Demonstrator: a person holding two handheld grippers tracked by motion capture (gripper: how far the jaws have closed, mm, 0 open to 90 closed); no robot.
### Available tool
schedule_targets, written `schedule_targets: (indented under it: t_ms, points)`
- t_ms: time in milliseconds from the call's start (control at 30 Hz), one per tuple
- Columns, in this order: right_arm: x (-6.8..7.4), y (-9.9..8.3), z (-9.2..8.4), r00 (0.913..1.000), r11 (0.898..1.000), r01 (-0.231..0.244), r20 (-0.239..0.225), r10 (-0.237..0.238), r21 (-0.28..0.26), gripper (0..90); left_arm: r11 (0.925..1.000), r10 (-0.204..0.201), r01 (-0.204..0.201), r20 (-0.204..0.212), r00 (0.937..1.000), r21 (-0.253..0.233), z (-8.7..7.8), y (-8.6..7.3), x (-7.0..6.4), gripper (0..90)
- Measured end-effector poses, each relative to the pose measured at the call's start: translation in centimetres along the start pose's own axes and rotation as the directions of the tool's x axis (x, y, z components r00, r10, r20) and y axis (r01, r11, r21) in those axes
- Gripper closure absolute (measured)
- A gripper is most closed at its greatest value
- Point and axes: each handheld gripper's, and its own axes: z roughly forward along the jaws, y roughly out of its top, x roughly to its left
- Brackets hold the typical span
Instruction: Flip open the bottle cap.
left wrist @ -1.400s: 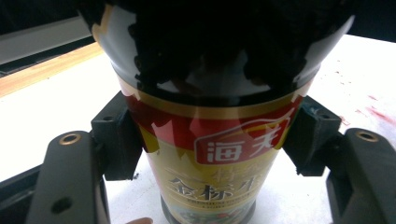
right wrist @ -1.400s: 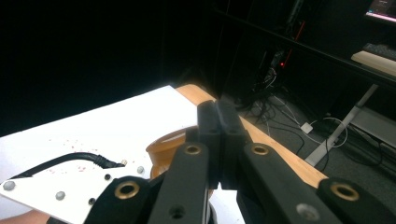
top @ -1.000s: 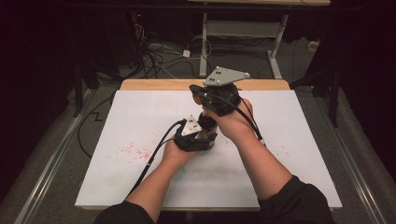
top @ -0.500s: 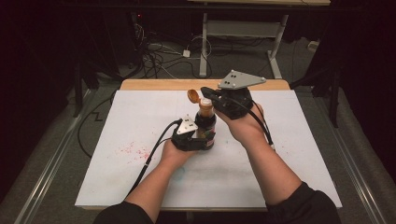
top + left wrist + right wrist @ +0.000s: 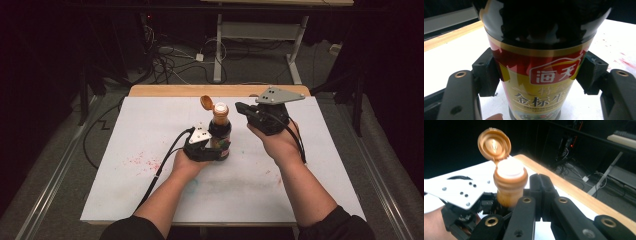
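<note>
Soy-sauce bottle (image 5: 220, 134), dark glass with a red and gold label and a brown neck, stands upright on my white-topped desk (image 5: 150, 125), roughly midway between its left and right edges and a little nearer the far wooden edge than the near one. My left tongs (image 5: 212, 150) hold it low on the body: in the left gripper view the two black pads (image 5: 486, 72) press against the label from either side, and the grip has just been easing open slightly with the bottle between the pads. The bottle's brown flip cap (image 5: 206, 102) is hinged open and tilted back toward the left, leaving the pale spout (image 5: 220, 107) uncovered. My right tongs (image 5: 245, 108) hang in the air just to the right of the bottle's neck, apart from it, with their tips pointing toward it; in the right gripper view the two black fingers (image 5: 541, 187) lie pressed flat together with nothing between them, and the open cap (image 5: 494, 144) and brown neck (image 5: 510, 187) stand just past them on the left. A faint scatter of red stains (image 5: 142, 161) marks the desk surface toward the left, near my left forearm.
</note>
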Motion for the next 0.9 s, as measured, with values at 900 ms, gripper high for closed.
schedule_targets:
  t_ms: [900]
  points:
    - [-0.8,-11.7,2.8,0.9933,0.981,-0.114,0.001,0.115,0.157,90.0,1.0,-0.003,0.003,-0.003,1.0,0.005,0.0,0.1,0.0,28.1]
